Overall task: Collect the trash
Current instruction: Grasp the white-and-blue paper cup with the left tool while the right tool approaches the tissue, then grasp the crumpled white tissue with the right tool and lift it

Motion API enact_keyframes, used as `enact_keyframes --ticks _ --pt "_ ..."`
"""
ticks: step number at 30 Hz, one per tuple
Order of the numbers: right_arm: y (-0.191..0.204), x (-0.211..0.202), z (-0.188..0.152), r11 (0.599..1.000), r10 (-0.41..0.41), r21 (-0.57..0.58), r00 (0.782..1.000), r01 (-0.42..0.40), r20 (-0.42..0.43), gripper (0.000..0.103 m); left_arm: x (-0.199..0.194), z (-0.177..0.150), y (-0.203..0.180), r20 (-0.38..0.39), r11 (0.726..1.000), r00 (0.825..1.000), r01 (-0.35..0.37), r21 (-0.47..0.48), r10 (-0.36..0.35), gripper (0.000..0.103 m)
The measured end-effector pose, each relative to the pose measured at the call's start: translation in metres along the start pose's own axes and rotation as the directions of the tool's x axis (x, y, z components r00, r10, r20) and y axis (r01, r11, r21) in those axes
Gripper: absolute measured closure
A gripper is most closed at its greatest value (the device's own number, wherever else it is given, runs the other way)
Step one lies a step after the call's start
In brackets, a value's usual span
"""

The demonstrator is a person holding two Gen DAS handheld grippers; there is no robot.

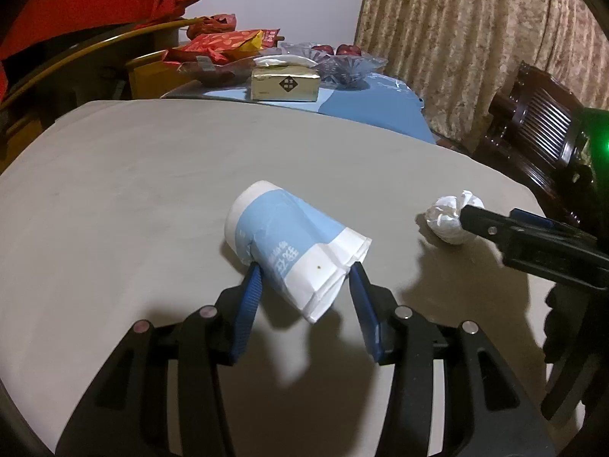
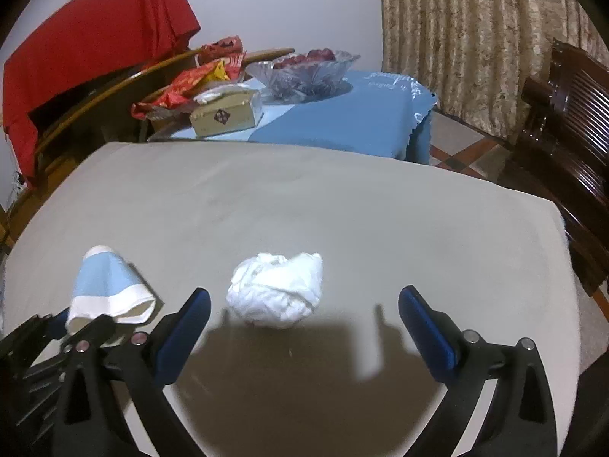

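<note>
The left tongs [image 1: 304, 270] are pinching a crushed blue-and-white paper cup [image 1: 293, 243] by its squashed rim, with a blue pad pressing in on each side. The cup is lying tilted over the grey table [image 1: 152, 175], base pointing away. Further right, a crumpled white paper ball [image 2: 276, 289] is sitting on the table, well apart from the cup. The right tongs [image 2: 304, 312] are hovering just short of it with their blue pads [image 2: 426, 327] spread wide, the ball lying ahead between them, untouched. Beyond the table a tissue box [image 2: 224, 114] is resting on a blue cloth.
</note>
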State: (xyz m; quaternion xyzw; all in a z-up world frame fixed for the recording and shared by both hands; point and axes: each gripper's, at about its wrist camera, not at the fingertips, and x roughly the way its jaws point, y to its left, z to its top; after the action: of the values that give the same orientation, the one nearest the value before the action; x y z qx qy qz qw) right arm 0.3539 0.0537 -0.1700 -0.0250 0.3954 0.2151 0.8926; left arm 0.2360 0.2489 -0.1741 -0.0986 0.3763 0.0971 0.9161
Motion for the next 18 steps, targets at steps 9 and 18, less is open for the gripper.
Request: enact_keyframes --ticks 9,18 --pt "0.011 0.011 -0.003 0.994 0.097 -0.043 0.994 -0.099 -0.045 0.057 0.005 0.006 0.001 0.008 1.000 1.000 -0.010 -0.008 0.010 0.057" --pt "0.003 -0.049 -0.013 0.992 0.121 -0.035 0.992 -0.120 0.042 0.059 -0.021 0.003 -0.016 0.053 0.999 0.998 0.038 0.019 -0.039 0.057"
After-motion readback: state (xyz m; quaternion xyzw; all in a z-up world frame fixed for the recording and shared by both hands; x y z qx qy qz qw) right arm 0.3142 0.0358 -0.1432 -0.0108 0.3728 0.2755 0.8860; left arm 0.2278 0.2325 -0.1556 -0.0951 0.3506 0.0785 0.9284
